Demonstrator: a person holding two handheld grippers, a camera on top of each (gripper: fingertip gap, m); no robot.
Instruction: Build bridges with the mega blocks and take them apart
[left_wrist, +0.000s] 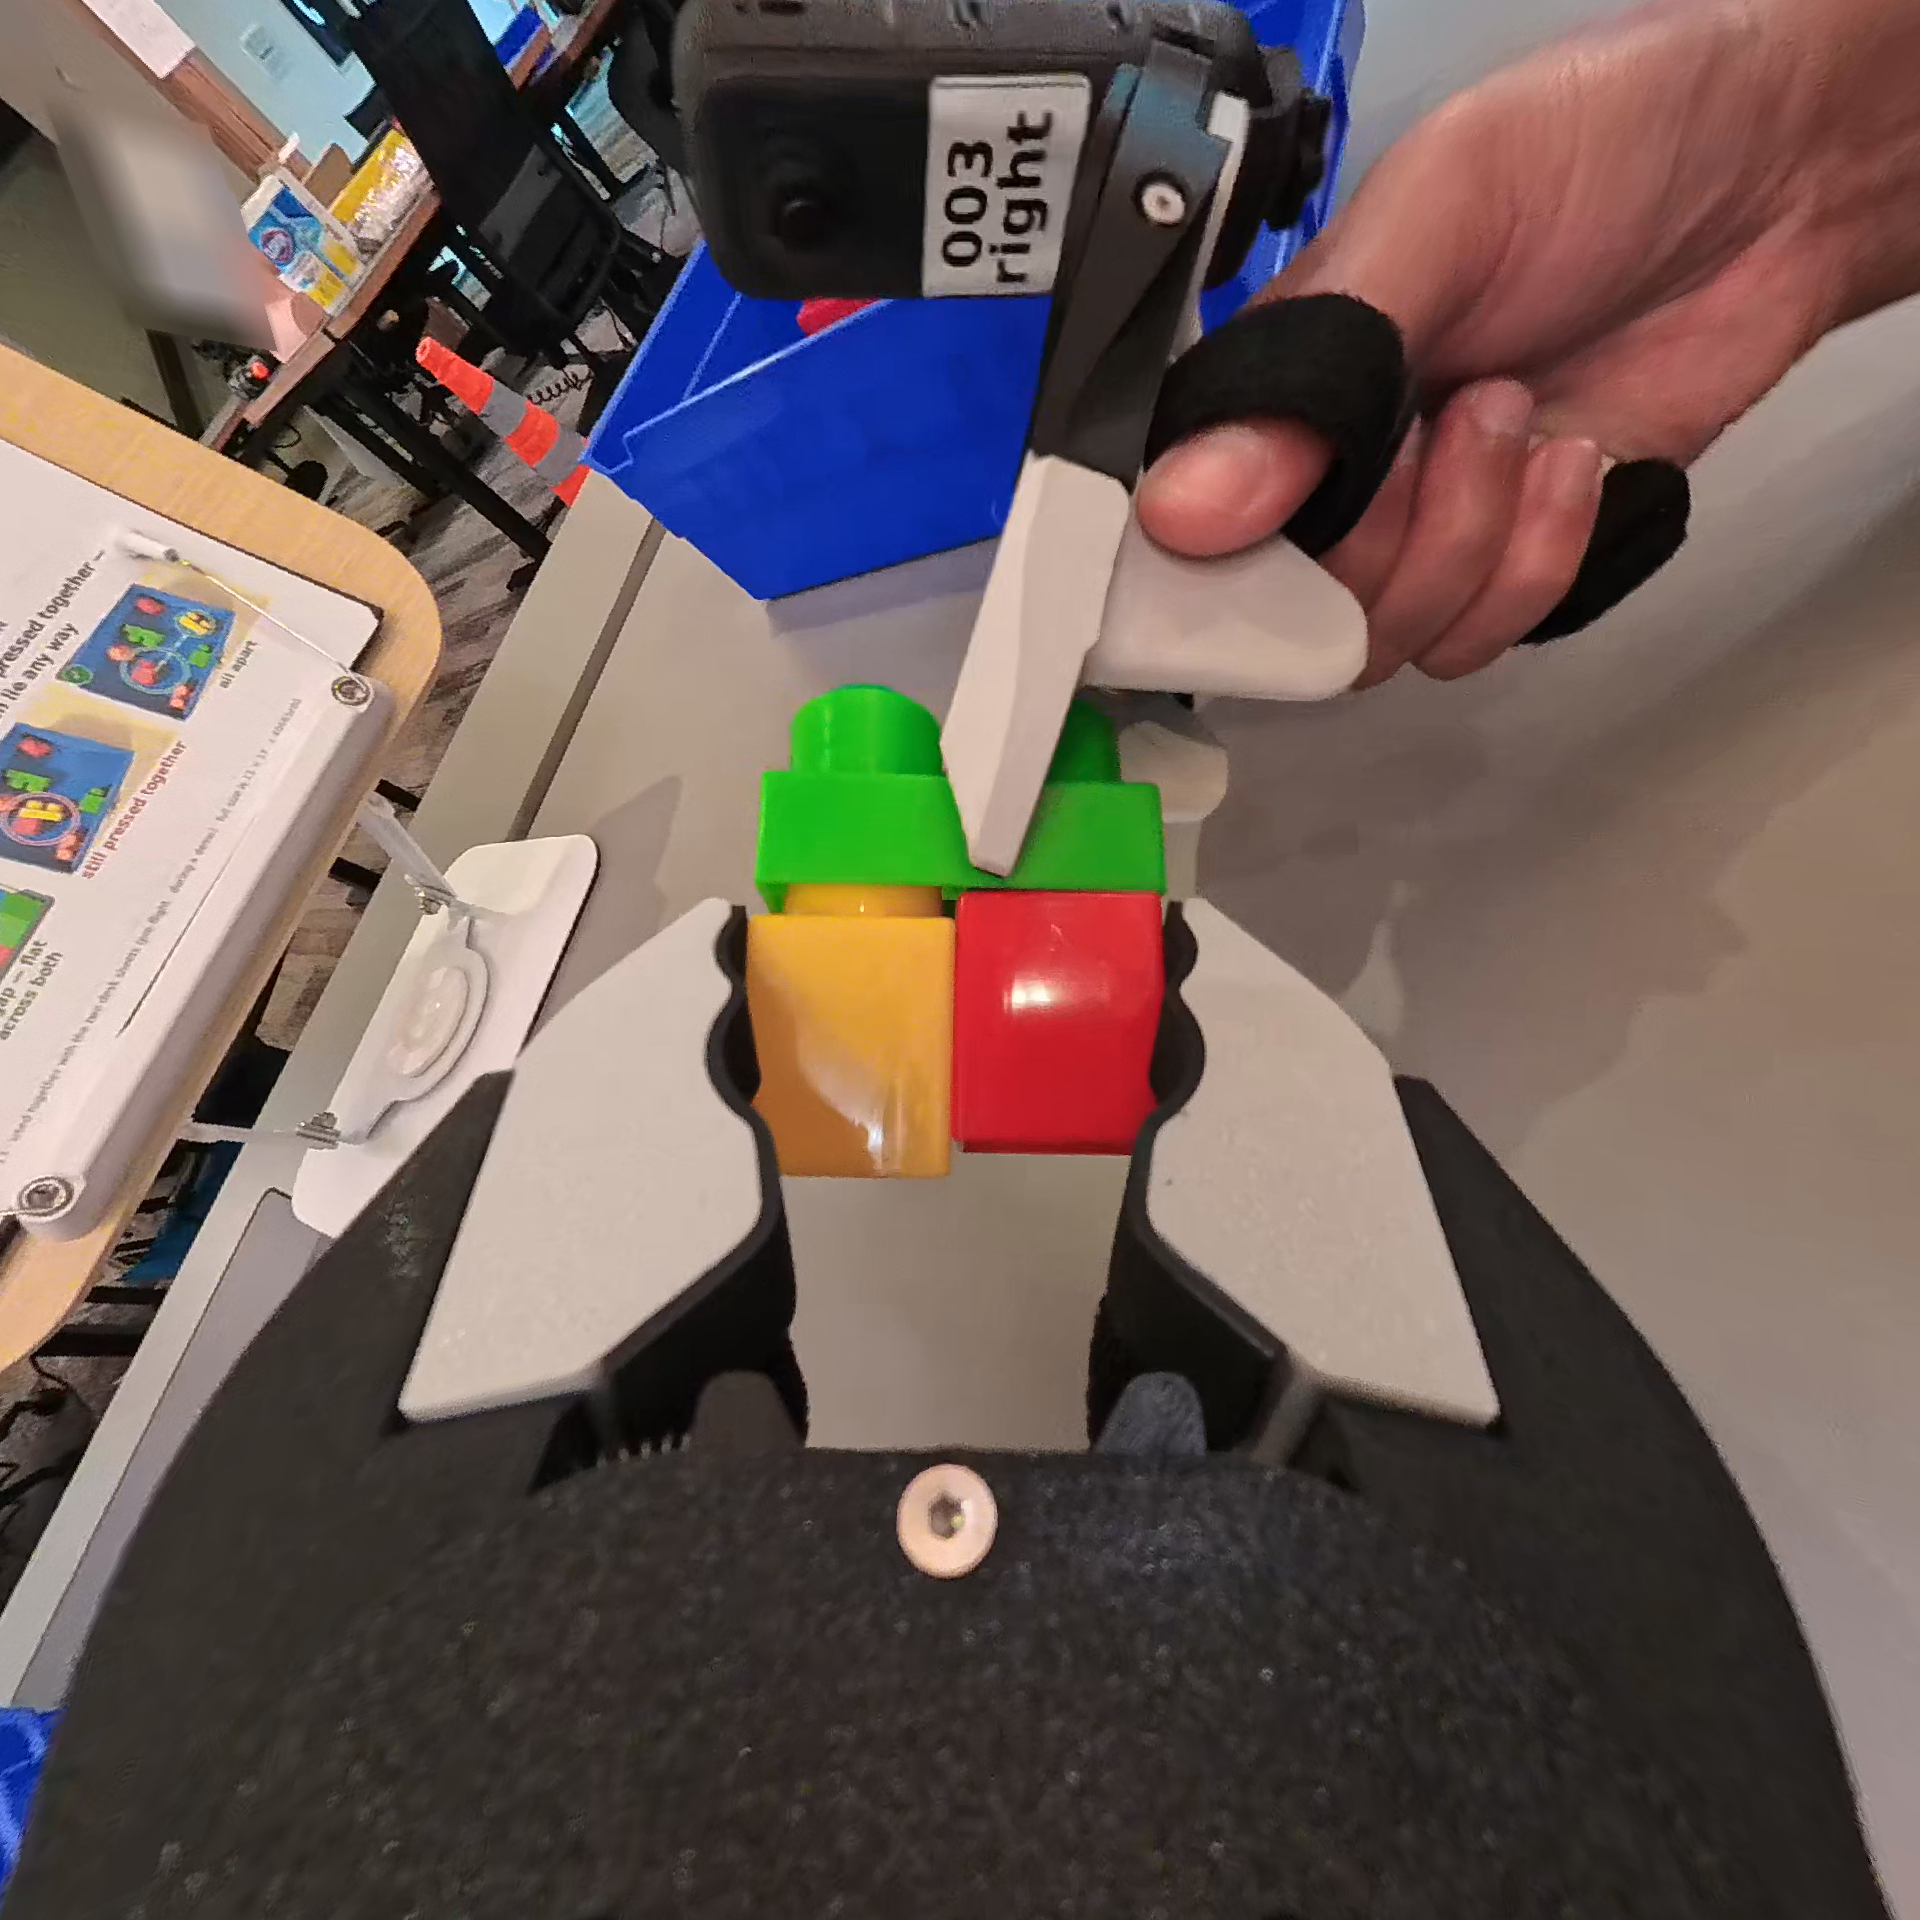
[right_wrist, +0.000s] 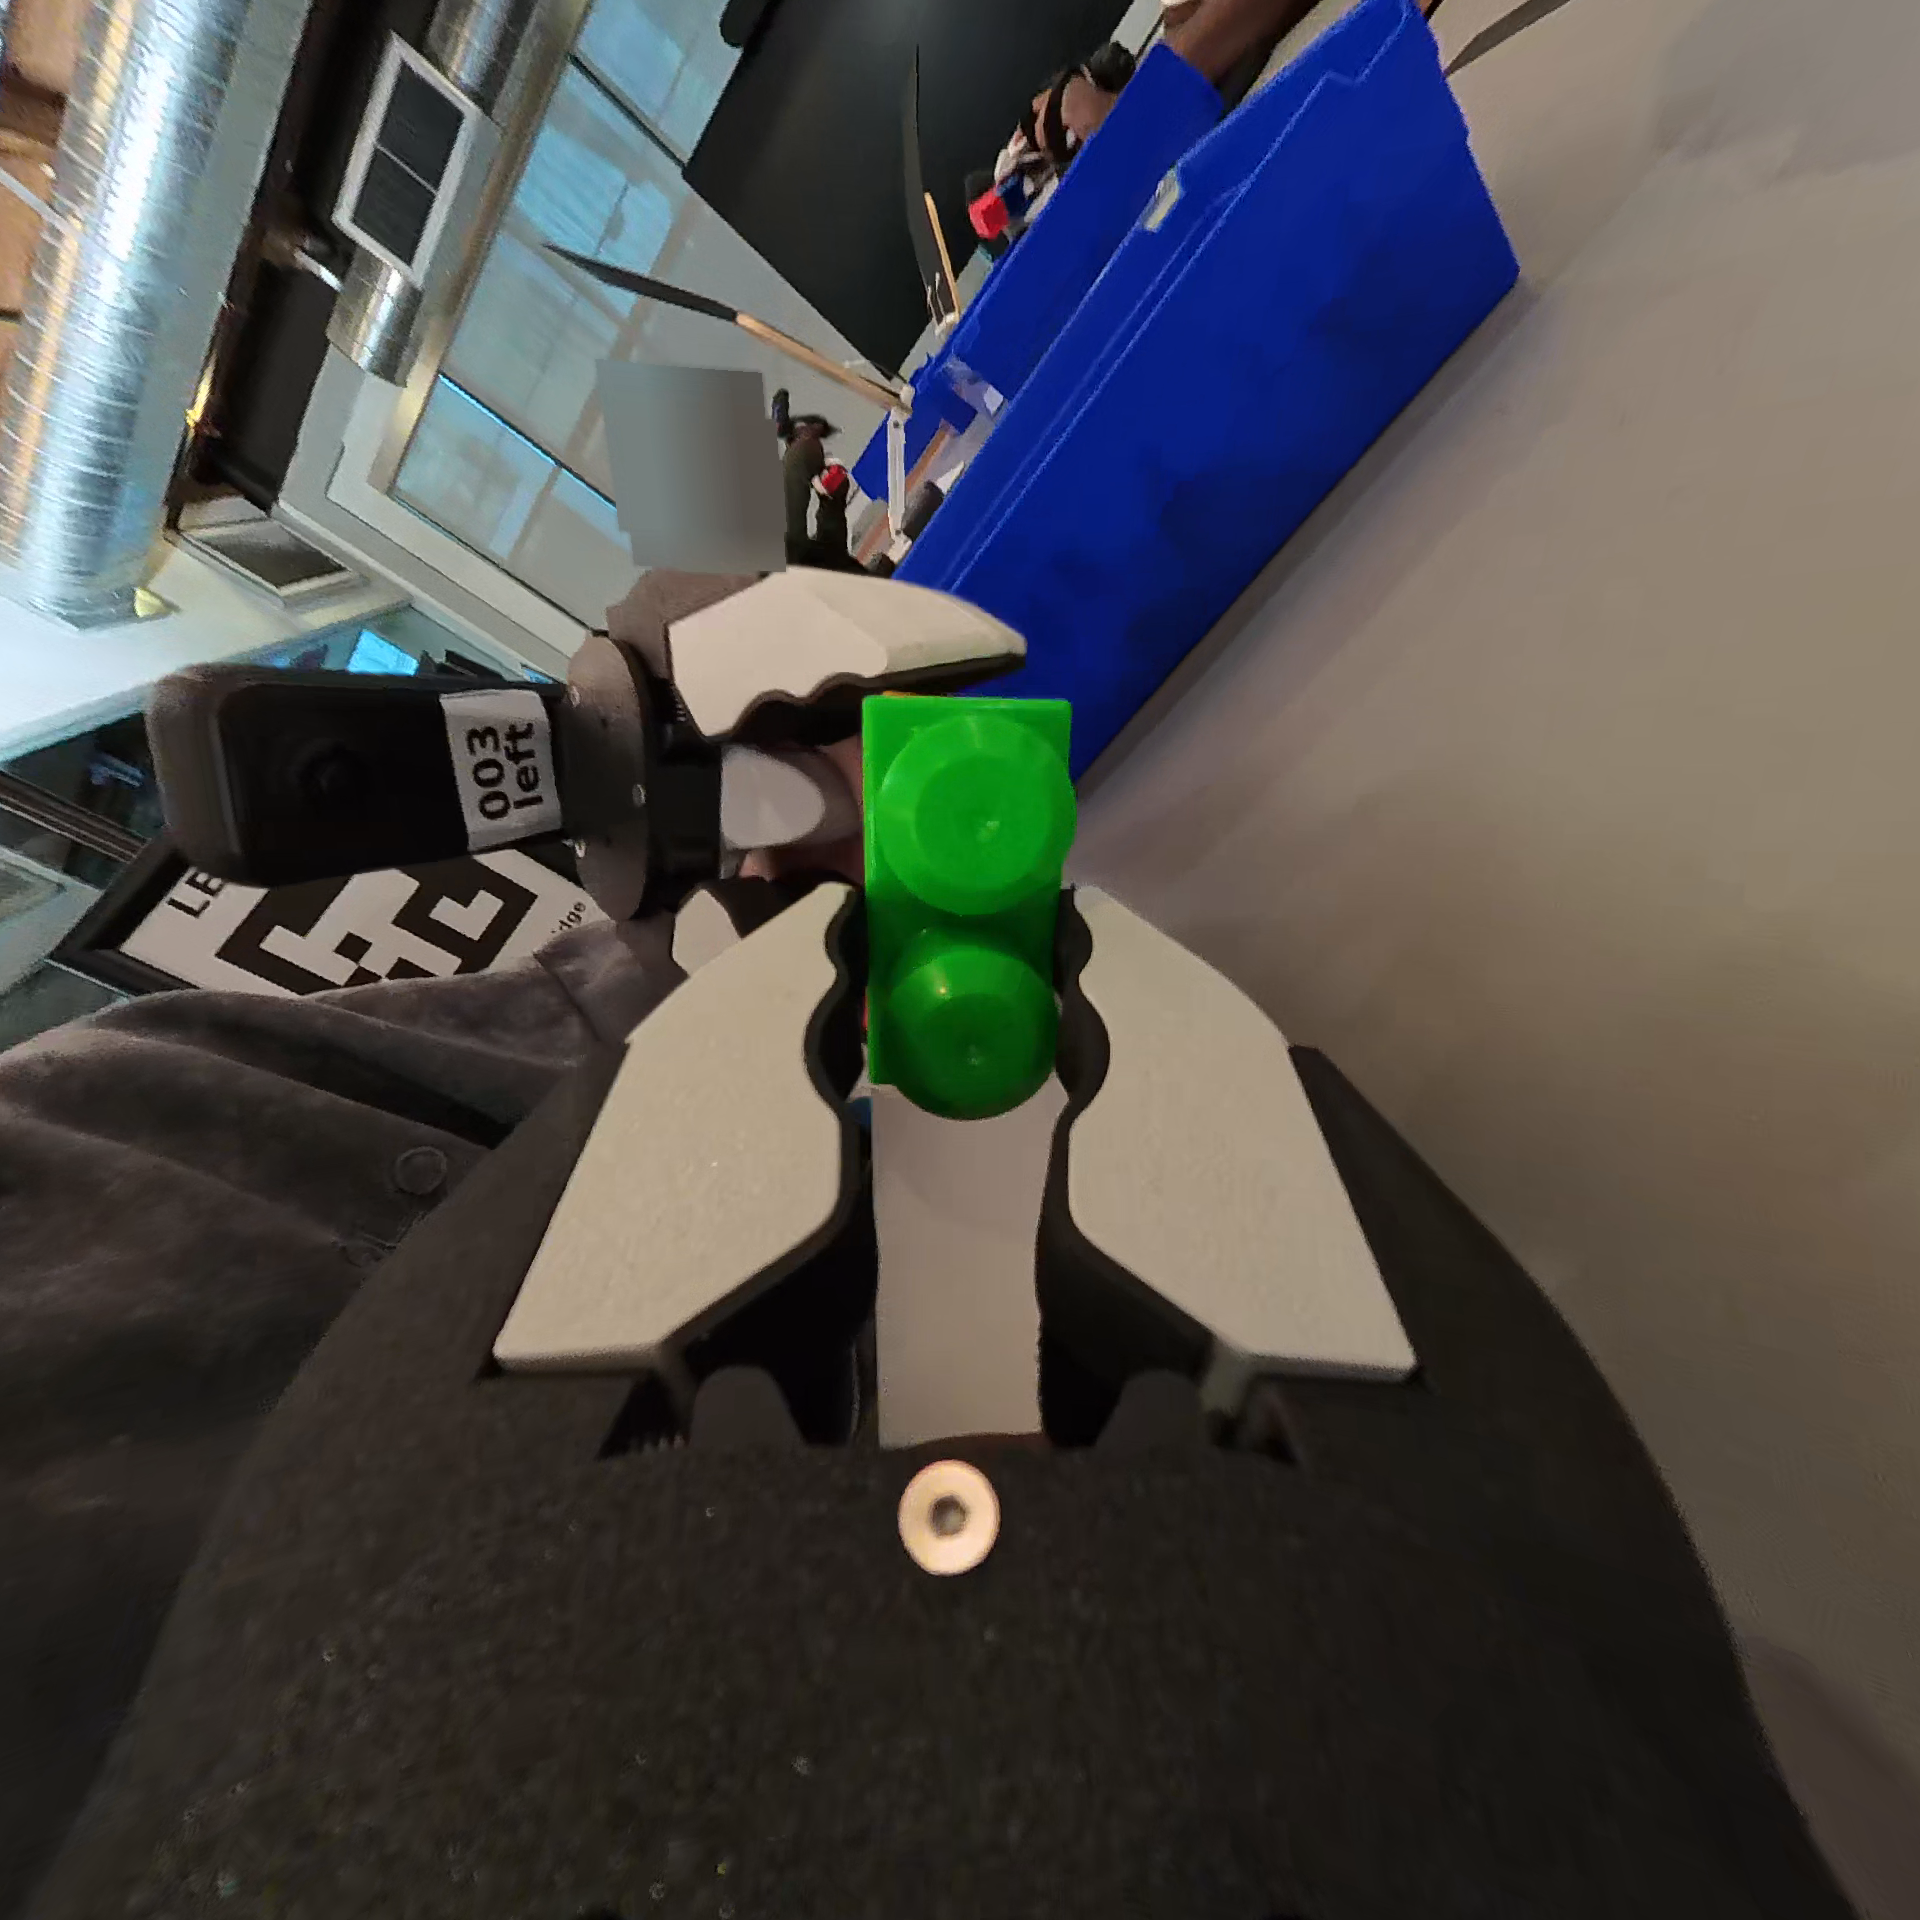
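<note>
A: Left wrist view. The left gripper (left_wrist: 954, 1023) is clamping two blocks side by side, a yellow block (left_wrist: 850, 1049) and a red block (left_wrist: 1055, 1023), fingers pressing on their outer faces.

B: And on top?

A: A green block (left_wrist: 873, 831) is spanning both, tilting up at the yellow side, where a gap is showing above the yellow stud. The right gripper (left_wrist: 1013, 821) is coming down from twelve o'clock, gripping the green block. A blue bin (left_wrist: 821, 457) is sitting at eleven o'clock on the grey table (left_wrist: 1558, 987); an instruction sheet (left_wrist: 135, 748) is lying at nine o'clock.

B: Right wrist view?

A: The right gripper (right_wrist: 956, 1023) is closing narrowly on the green block (right_wrist: 971, 831), studs facing the camera. The left gripper (right_wrist: 831, 727) is reaching in from ten o'clock.

B: Progress?

A: I'd judge the bridge is either seating or peeling off; I cannot tell which. Either way, the two lower blocks are waiting to be separated.
</note>
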